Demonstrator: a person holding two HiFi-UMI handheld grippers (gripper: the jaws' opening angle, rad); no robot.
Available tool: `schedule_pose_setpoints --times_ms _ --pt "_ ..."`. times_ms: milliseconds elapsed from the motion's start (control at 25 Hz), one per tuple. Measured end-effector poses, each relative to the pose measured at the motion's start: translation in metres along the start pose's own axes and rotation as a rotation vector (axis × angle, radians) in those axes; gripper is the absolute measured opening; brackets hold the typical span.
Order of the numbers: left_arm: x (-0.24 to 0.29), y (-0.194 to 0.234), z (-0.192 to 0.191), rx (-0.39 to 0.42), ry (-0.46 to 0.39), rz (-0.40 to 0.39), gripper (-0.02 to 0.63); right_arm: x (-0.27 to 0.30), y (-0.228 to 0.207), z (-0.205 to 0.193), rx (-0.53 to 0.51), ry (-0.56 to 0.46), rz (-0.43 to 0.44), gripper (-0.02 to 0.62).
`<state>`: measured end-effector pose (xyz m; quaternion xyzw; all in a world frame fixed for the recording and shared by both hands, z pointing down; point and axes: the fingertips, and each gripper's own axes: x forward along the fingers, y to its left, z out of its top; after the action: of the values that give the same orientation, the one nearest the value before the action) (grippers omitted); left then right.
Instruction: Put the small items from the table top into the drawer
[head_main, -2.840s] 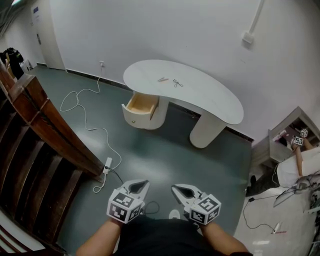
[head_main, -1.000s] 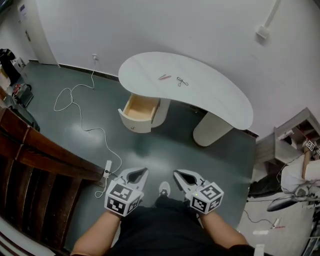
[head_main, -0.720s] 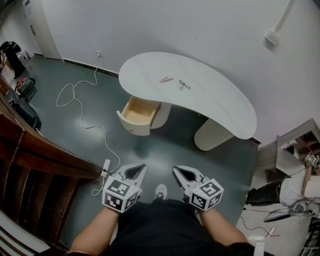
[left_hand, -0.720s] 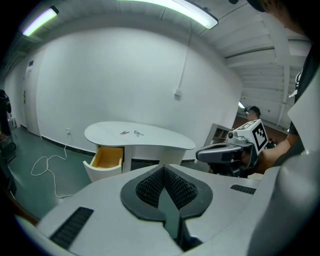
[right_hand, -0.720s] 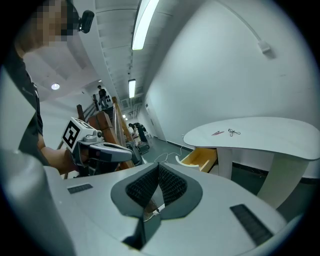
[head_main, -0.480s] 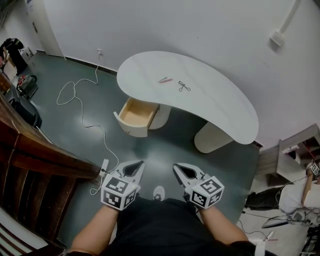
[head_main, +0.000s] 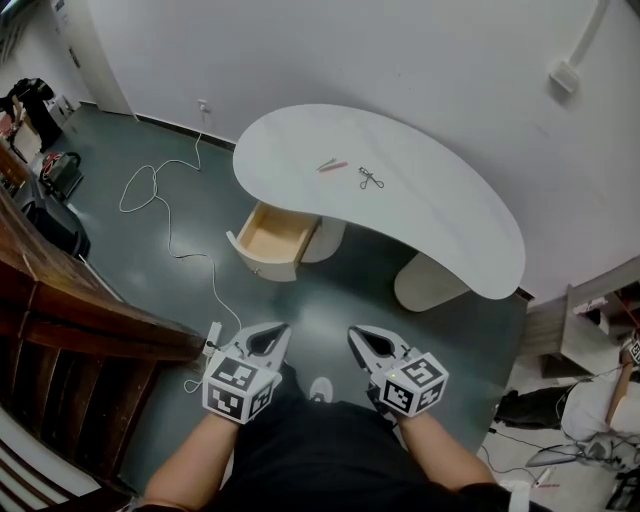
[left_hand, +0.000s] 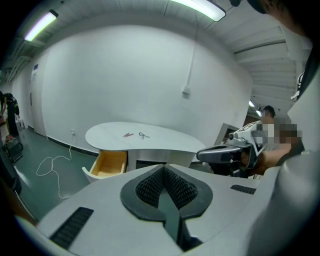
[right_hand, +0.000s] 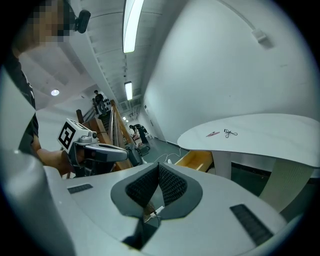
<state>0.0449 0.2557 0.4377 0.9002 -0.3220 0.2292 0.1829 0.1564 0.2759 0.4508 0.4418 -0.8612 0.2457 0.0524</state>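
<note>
A white kidney-shaped table (head_main: 440, 215) stands ahead by the wall. On its top lie a pink pen (head_main: 332, 165) and a small black metal tool (head_main: 371, 180). Under its left end an open wooden drawer (head_main: 268, 240) shows nothing inside. My left gripper (head_main: 272, 333) and right gripper (head_main: 358, 338) are held side by side near my body, far short of the table, both shut with nothing in them. In the left gripper view the pads (left_hand: 163, 170) meet, with the table (left_hand: 150, 145) and drawer (left_hand: 111, 164) beyond. The right gripper view shows its pads (right_hand: 159, 167) closed, the pen (right_hand: 212, 134) and tool (right_hand: 230, 133) far off.
A white cable (head_main: 165, 215) runs over the dark green floor to a power strip (head_main: 213, 335) by my left gripper. A wooden stair railing (head_main: 70, 320) fills the left side. A shelf unit (head_main: 595, 320) and loose gear stand at the right.
The table and drawer have drifted a little lower and rightward in the head view as I walk towards them. Both grippers stay shut in front of my body.
</note>
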Motion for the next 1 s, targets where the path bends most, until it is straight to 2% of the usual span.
schedule_pose_setpoints --times_ms 240,440,760,1000 --pt "0.027 0.017 0.006 0.002 0.015 -0.033 0.014 0.017 -0.023 0.007 -0.001 -0.002 -0.031 -0.003" --pt "0.052 0.043 0.037 0.022 -0.009 -0.065 0.014 0.046 -0.043 0.025 -0.008 0.001 -0.056 -0.003" --pt "0.086 0.118 0.091 0.058 -0.020 -0.077 0.014 0.118 -0.071 0.084 -0.052 -0.001 -0.073 -0.003" --pt "0.112 0.173 0.129 0.089 -0.019 -0.117 0.014 0.169 -0.091 0.121 -0.052 -0.018 -0.129 -0.003"
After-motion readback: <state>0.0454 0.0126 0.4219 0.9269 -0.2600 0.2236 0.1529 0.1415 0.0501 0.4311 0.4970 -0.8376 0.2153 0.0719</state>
